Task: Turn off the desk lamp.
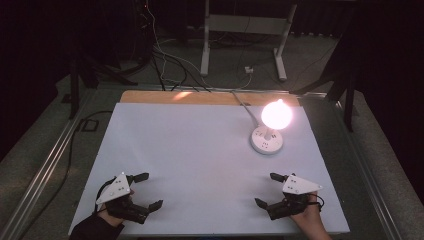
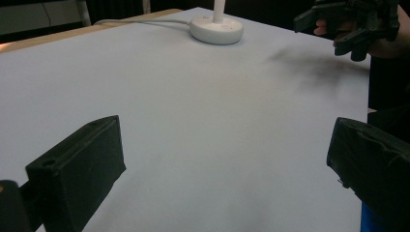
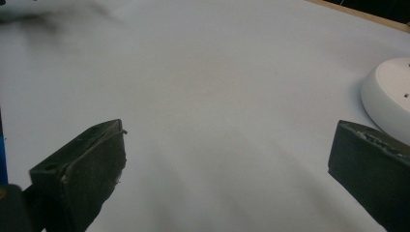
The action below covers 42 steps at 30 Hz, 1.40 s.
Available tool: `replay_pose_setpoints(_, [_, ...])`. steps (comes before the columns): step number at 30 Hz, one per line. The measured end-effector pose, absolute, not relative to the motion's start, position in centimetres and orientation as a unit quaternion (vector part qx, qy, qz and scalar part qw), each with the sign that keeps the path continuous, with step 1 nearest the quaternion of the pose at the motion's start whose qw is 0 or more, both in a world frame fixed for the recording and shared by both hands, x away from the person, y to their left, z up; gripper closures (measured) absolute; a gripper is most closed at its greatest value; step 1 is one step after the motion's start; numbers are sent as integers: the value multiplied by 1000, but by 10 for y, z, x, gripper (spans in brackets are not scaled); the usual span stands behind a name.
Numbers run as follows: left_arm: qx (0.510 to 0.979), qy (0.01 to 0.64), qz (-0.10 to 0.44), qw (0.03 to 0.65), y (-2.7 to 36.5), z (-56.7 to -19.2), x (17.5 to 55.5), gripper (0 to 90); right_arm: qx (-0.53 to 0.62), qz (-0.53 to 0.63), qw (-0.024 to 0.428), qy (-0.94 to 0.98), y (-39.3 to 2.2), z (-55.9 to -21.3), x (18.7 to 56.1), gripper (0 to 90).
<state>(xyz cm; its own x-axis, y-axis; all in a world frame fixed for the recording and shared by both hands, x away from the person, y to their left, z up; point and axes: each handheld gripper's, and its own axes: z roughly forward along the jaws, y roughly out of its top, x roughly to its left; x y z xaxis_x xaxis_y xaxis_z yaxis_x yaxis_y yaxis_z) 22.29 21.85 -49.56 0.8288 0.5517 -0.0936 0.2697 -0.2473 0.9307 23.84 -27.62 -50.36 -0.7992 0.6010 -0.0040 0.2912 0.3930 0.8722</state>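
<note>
A dark room surrounds a table covered by a pale sheet [image 1: 200,150], with a strip of bare wood along its far edge and cables and a metal stand on the floor beyond. The left gripper [image 1: 148,190] rests at the near left of the sheet, fingers spread wide with nothing between them. The right gripper [image 1: 268,189] rests at the near right, fingers likewise spread and empty. A lit bulb [image 1: 276,114] glows on a round white socket base [image 1: 266,139], which stands ahead of the right gripper's fingertips, apart from them; its white cord [image 1: 245,107] runs off the far edge. Bare sheet lies between both pairs of fingers and the base.
</note>
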Motion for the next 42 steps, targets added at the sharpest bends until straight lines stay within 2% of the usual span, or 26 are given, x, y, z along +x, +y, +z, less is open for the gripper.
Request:
replay_pose_setpoints(6, [779,262,127,555,218,-495,223,6,273,473,149,824,-277,-503,240,0])
replay_pose_setpoints(18, [782,264,124,551,218,-496,223,5,262,447,160,840,-274,-502,239,0])
replay_pose_setpoints(32, [783,267,126,548,218,-496,224,5,260,457,133,841,-265,-489,237,0])
replay_pose_setpoints(42, [782,267,126,549,218,-496,224,5,256,467,146,833,-257,-475,245,0])
